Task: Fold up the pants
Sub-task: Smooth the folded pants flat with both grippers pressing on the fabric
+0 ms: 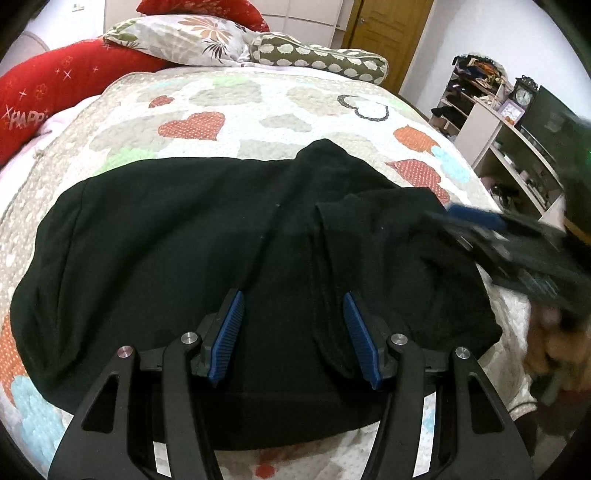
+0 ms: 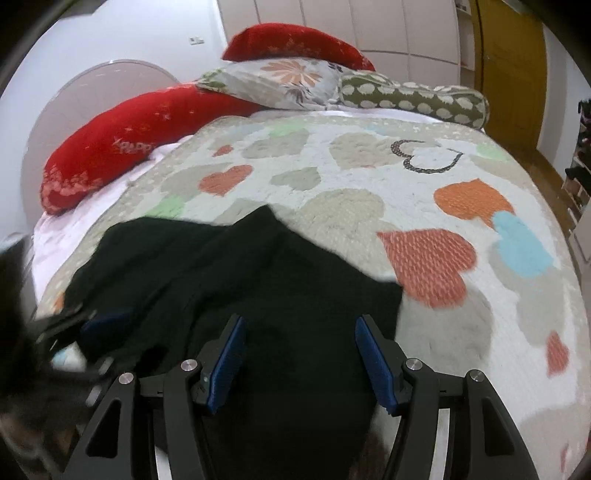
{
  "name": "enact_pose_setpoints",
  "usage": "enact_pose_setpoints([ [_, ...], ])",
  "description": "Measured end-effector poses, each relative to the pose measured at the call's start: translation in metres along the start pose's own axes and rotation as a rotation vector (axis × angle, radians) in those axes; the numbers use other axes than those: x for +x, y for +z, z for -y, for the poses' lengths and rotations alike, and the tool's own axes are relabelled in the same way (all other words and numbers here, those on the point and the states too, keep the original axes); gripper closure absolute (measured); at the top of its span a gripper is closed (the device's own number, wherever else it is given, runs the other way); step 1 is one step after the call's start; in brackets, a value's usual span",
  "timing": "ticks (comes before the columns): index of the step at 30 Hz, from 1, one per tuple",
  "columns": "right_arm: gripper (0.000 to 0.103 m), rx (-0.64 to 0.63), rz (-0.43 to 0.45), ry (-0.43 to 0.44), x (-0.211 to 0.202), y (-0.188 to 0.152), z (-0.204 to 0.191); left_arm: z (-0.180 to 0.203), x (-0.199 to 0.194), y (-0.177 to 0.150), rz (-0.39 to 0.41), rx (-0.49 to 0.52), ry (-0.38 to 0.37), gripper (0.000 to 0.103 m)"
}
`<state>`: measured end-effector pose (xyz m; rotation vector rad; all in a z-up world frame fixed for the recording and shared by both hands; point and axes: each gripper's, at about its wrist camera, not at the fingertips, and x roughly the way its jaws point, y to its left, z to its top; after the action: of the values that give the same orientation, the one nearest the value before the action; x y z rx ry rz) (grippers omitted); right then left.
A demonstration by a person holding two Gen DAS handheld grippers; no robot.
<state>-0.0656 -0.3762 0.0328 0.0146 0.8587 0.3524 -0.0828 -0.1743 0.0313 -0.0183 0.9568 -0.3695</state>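
Note:
Black pants (image 1: 192, 236) lie spread across the heart-patterned quilt (image 1: 258, 99), partly folded, with a bunched layer on the right (image 1: 388, 236). My left gripper (image 1: 293, 299) is open and empty, hovering over the near edge of the pants. My right gripper (image 2: 301, 325) is open and empty above the right end of the pants (image 2: 258, 280). The right gripper also shows blurred at the right of the left wrist view (image 1: 476, 218). The left gripper shows blurred at the left of the right wrist view (image 2: 92, 325).
Red pillows (image 1: 48, 92), a floral pillow (image 1: 184, 37) and a green bolster (image 1: 321, 59) lie at the head of the bed. Shelves (image 1: 491, 125) with a clock stand to the right of the bed. A wooden door (image 1: 388, 29) is behind.

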Motion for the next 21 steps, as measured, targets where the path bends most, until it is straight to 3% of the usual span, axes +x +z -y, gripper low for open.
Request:
enact_pose_setpoints([
  [5,0.042,-0.033,-0.052,-0.037,-0.007,-0.041,-0.014,0.0,0.0,-0.001,0.009,-0.016,0.001,0.047],
  [8,0.041,-0.048,-0.034,-0.069,-0.005,-0.056,-0.018,0.0,-0.001,-0.002,0.015,-0.021,0.006,0.046],
  [13,0.041,-0.036,-0.062,-0.056,-0.012,-0.05,-0.017,0.001,-0.002,-0.002,0.016,-0.028,0.015,0.046],
  [21,0.04,-0.023,0.0,-0.033,-0.026,-0.027,-0.024,-0.002,-0.02,0.002,0.045,-0.044,0.043,0.046],
])
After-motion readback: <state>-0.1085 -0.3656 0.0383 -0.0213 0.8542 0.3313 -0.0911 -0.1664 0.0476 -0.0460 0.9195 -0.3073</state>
